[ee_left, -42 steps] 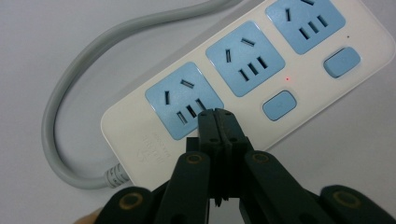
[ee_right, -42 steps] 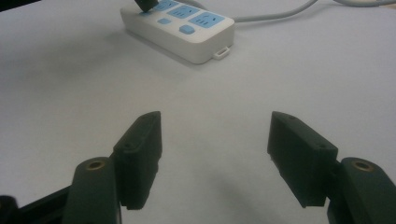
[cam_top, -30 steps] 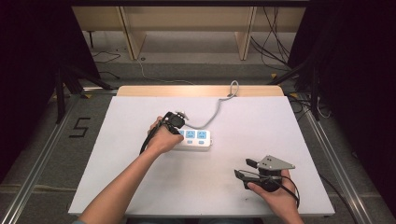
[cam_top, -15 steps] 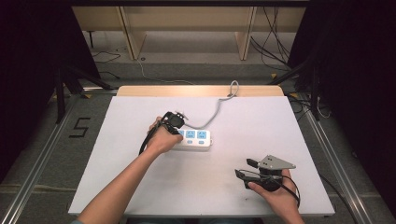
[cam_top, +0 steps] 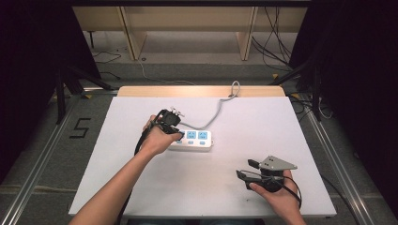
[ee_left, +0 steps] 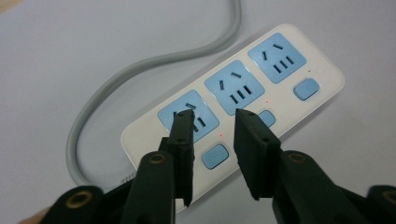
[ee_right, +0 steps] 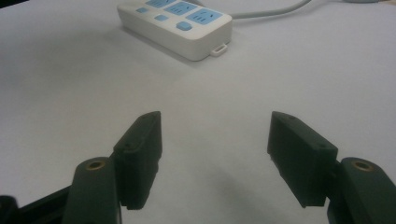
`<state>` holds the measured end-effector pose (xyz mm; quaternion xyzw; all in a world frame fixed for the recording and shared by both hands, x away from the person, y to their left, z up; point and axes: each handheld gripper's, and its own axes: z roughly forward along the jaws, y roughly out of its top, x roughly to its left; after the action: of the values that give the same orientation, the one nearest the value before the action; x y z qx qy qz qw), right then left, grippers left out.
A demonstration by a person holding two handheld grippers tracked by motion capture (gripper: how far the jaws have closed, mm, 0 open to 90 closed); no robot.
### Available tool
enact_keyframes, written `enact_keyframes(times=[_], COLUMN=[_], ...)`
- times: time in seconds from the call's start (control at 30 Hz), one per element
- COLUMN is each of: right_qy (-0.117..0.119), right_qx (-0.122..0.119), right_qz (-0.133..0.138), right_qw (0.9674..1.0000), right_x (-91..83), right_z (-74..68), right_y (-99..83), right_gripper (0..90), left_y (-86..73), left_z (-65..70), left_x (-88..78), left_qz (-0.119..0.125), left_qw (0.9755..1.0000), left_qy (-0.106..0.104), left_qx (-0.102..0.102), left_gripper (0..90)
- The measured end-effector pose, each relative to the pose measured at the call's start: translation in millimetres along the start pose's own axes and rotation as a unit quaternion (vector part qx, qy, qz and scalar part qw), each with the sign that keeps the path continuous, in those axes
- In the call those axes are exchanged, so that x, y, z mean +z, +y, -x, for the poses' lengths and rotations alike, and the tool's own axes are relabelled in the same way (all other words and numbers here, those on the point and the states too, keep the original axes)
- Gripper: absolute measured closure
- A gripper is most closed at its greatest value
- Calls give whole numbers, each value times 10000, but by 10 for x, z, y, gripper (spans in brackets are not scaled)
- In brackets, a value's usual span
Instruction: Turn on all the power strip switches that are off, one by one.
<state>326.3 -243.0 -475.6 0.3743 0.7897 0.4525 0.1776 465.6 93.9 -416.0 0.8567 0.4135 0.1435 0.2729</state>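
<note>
Over the strip's (ee_left: 233, 100) near end, the left gripper (ee_left: 215, 128) hangs with its jaws just parted and nothing between them; they have been opening within the last moment, and their tips straddle the first switch (ee_left: 215, 156) below the first blue socket (ee_left: 187, 116). Small red lamps glow beside the switches. My guess is that the step is working these switches one by one. To do it well, I would draw the jaws together again, set one tip square on the middle switch (ee_left: 266, 117), and press straight down so the light strip does not skid or tip. Its grey cord (cam_top: 217, 112) curls off its left end toward the table's (cam_top: 141, 187) far edge, so keep the hand clear of that loop. The strip lies near the table's middle, with bare surface on all sides. At the front right, the right gripper (cam_top: 248, 169) rests unclenched and empty, well apart.
</note>
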Motion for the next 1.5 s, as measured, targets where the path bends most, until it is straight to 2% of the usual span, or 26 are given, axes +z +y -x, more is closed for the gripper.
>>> enact_keyframes(times=[0.07, 0.17, 0.23, 0.27, 0.3, 0.37, 0.43, 0.53, 0.57, 0.77, 0.93, 1.07, 1.27, 1.33, 1.5], right_qy=[0, -1, -5, -12, -9, 17, 20, 16, 16, -12, -41, -70, -53, -41, -46], right_qx=[-7, -10, -12, 5, 3, 11, 21, -2, -18, -22, -21, -44, -141, -166, -262], right_qz=[-18, -33, -25, -42, -31, -49, -56, -89, -92, -117, -89, -79, -239, -269, -360], right_qw=[10000, 10000, 10000, 10000, 10000, 10000, 10000, 10000, 10000, 9999, 9999, 9999, 9996, 9995, 9990], right_x=[5, 10, 17, 17, 17, 16, 20, 31, 37, 39, 34, 61, 98, 106, 134], right_z=[-2, -3, 0, 7, 11, 13, 13, 8, 7, 8, 21, 30, -3, -1, -10], right_y=[0, 1, 0, 1, 3, 8, 12, 18, 19, 27, 54, 98, 145, 178, 265], right_gripper=[365, 367, 369, 376, 381, 393, 397, 401, 401, 404, 416, 432, 471, 509, 583], left_y=[-35, -145, -175, -243, -243, -348, -406, -455, -499, -626, -784, -895, -1002, -1041, -1194], left_z=[-4, -8, -4, -4, -4, -19, -35, -51, -57, -56, -32, -16, 14, 31, 83], left_x=[-40, -113, -129, -164, -164, -206, -240, -281, -320, -381, -402, -426, -491, -511, -493], left_qz=[141, 326, 402, 476, 476, 497, 551, 613, 725, 963, 1049, 1104, 1242, 1310, 1272], left_qw=[9999, 9992, 9990, 9987, 9987, 9987, 9985, 9980, 9973, 9952, 9943, 9937, 9920, 9911, 9916], left_qy=[-68, -222, -203, -203, -203, -90, -37, -67, -64, -86, -159, -170, -226, -219, -230], left_qx=[-11, -70, -28, 0, 0, 12, -44, -100, -113, -146, -107, -1, -9, -15, 36], left_gripper=[594, 537, 514, 462, 440, 401, 390, 371, 366, 330, 298, 274, 246, 242, 235])
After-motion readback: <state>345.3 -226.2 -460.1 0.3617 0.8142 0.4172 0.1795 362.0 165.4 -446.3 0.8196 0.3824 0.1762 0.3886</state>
